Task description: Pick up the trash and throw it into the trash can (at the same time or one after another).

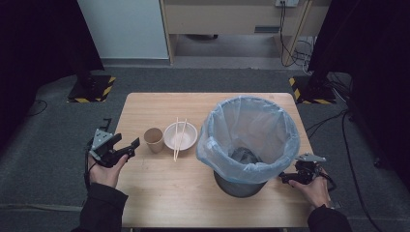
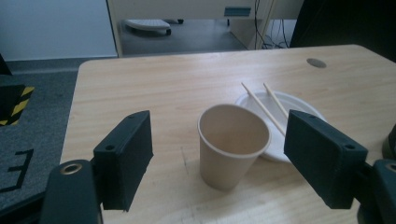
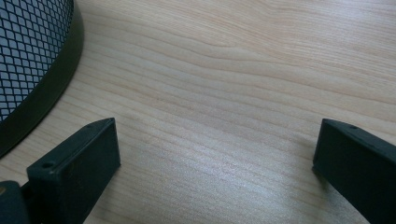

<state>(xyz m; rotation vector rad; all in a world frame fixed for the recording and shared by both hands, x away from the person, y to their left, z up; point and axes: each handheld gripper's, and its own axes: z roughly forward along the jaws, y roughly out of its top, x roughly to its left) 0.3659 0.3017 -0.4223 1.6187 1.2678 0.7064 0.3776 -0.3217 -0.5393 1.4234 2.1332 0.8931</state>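
Note:
A brown paper cup stands upright and empty on the wooden table. My left gripper is just to its left, open, with its jaws pointing at it. In the left gripper view the cup stands a little ahead of the wide-open left gripper, untouched. Right of the cup is a white bowl with two chopsticks laid across it. My right gripper lies low at the right of the bin's base. In the right gripper view the right gripper is open over bare wood.
A black mesh bin lined with a pale blue bag takes up the table's right half; something dark lies inside. Its mesh wall is close to my right gripper's left jaw. Bare wood stretches along the front edge.

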